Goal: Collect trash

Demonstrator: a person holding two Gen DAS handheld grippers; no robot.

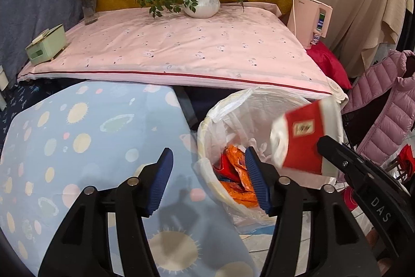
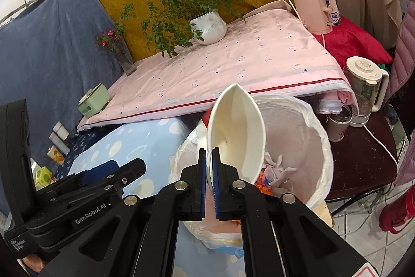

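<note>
A white-lined trash bin (image 1: 205, 126) stands below the table edge, with orange wrappers (image 1: 236, 173) and crumpled tissue inside. My left gripper (image 1: 208, 177) hangs open and empty over the bin's left rim, one blue pad above the wrappers. From the right wrist it shows at the lower left as my left gripper (image 2: 114, 170). My right gripper (image 2: 208, 170) pinches the wall of a squashed red-and-white paper cup (image 2: 236, 126), tilted over the bin (image 2: 320, 139). From the left wrist the cup (image 1: 303, 139) looks blurred above the bin's right side, at my right gripper (image 1: 321, 146).
A pink-covered table (image 1: 181, 53) carries a potted plant (image 1: 202, 1), a flower vase (image 1: 89, 4) and a green tissue box (image 1: 46, 44). A blue patterned cloth (image 1: 77, 147) lies left of the bin. A glass kettle (image 2: 365, 85) and a tin sit on a dark stool (image 2: 363, 162) to the right.
</note>
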